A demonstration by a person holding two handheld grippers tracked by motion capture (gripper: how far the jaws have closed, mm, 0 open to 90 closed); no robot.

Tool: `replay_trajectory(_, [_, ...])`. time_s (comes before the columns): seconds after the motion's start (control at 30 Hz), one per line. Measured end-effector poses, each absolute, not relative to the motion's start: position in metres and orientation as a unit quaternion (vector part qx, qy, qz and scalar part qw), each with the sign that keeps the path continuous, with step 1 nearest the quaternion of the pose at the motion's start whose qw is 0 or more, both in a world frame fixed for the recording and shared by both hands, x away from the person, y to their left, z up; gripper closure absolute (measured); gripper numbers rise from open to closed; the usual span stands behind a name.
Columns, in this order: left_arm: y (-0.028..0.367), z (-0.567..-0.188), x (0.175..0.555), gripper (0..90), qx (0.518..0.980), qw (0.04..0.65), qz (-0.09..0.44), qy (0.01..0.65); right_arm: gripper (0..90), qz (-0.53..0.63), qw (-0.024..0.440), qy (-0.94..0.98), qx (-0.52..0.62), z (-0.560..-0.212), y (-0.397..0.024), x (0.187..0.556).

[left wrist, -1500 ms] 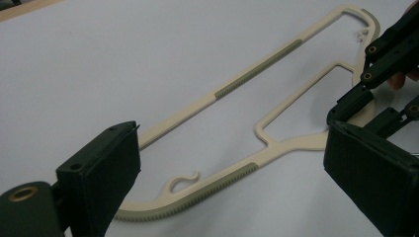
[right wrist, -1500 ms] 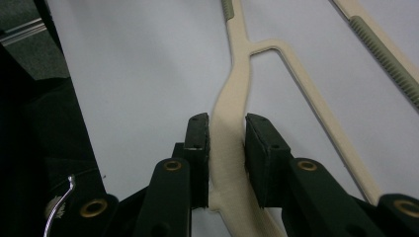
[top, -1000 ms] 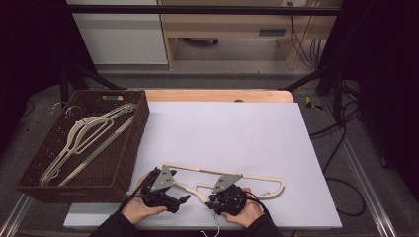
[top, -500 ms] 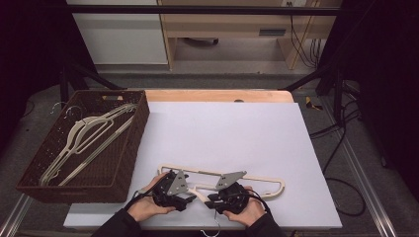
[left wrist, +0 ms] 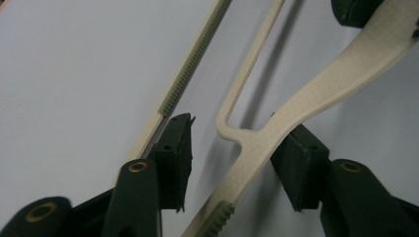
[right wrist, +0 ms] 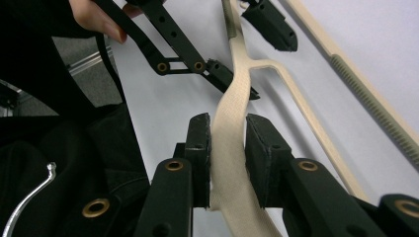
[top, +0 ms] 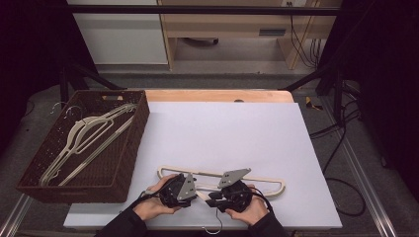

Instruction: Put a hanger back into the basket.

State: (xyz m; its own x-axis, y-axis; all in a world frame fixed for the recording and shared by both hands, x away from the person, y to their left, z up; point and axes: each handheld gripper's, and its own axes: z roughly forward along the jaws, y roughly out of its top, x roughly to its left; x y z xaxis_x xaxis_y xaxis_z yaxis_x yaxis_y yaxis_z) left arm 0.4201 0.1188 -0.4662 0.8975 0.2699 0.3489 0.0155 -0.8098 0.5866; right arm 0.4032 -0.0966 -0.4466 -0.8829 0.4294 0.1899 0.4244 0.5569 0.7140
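Hanger beside the basket: right gripper clamps its shoulder; left gripper, jaws just closing around the other shoulder, should squeeze squarely before lifting.

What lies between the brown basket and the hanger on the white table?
Nothing: in the high view the stretch of white table between the brown basket and the hanger is bare.

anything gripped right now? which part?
Right gripper is clamped on the hanger at its flat neck. Left gripper has been closing around a shoulder arm, pads not yet pressing.
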Motion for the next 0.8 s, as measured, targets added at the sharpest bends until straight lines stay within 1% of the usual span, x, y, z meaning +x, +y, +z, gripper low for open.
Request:
replay_trajectory(0.07, [0.118, -0.466, 0.419, 57.7, 0.924, 0.309, 0.211, 0.081, 72.7, 0.410, 0.004, 0.879, 0.243, -0.445, -0.098, 0.404])
replay_trajectory(0.1, [0.118, -0.465, 0.419, 61.6, 0.924, 0.308, 0.210, 0.078, 72.6, 0.409, 0.003, 0.880, 0.243, -0.444, -0.099, 0.404])
replay_trajectory(0.17, [0.117, -0.464, 0.417, 64.6, 0.924, 0.307, 0.215, 0.073, 72.6, 0.413, 0.004, 0.877, 0.245, -0.443, -0.100, 0.405])
replay_trajectory(0.2, [0.117, -0.462, 0.417, 65.1, 0.928, 0.292, 0.222, 0.062, 72.6, 0.412, 0.002, 0.877, 0.246, -0.443, -0.100, 0.405])
replay_trajectory(0.23, [0.116, -0.463, 0.416, 65.6, 0.924, 0.301, 0.226, 0.067, 72.6, 0.414, 0.003, 0.876, 0.247, -0.443, -0.100, 0.405])
replay_trajectory(0.33, [0.114, -0.462, 0.414, 67.0, 0.924, 0.293, 0.239, 0.056, 72.5, 0.418, 0.002, 0.874, 0.248, -0.442, -0.101, 0.406])
replay_trajectory(0.53, [0.113, -0.458, 0.412, 70.8, 0.923, 0.295, 0.242, 0.050, 72.0, 0.434, 0.002, 0.864, 0.255, -0.438, -0.105, 0.406])
replay_trajectory(0.6, [0.113, -0.456, 0.412, 71.9, 0.921, 0.301, 0.241, 0.051, 71.5, 0.447, 0.008, 0.856, 0.258, -0.436, -0.108, 0.406])
replay_trajectory(0.67, [0.113, -0.452, 0.412, 73.3, 0.924, 0.291, 0.244, 0.042, 70.5, 0.458, 0.019, 0.849, 0.263, -0.433, -0.110, 0.405])
replay_trajectory(0.8, [0.112, -0.452, 0.412, 74.4, 0.923, 0.294, 0.245, 0.042, 65.7, 0.499, 0.047, 0.819, 0.280, -0.424, -0.121, 0.406])
